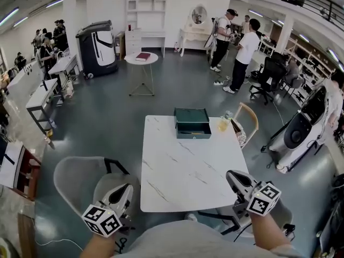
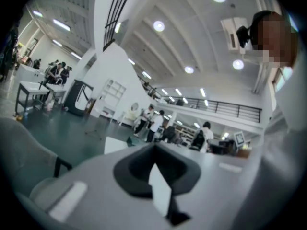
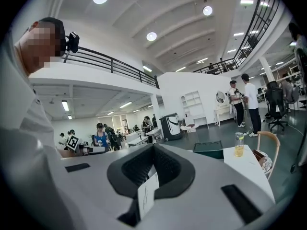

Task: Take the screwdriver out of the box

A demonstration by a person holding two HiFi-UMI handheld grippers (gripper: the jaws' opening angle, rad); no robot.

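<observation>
1. Left gripper (image 1: 123, 191) is held low, near and left of the white table (image 1: 183, 171); jaws are closed together, with nothing between them.
2. Right gripper (image 1: 234, 177) is held at the table's near right corner, jaws likewise closed and empty.
3. Green box (image 1: 192, 123) is seen at the table's far edge, lid down; the screwdriver is not visible.
4. A drink bottle (image 1: 224, 123) is noted just right of the box.

Nothing readable here tbh, no text, brands or numbers. Only black-and-white square markers on the left gripper (image 1: 124, 190) and right gripper (image 1: 234, 177) cubes, just patterns.
</observation>
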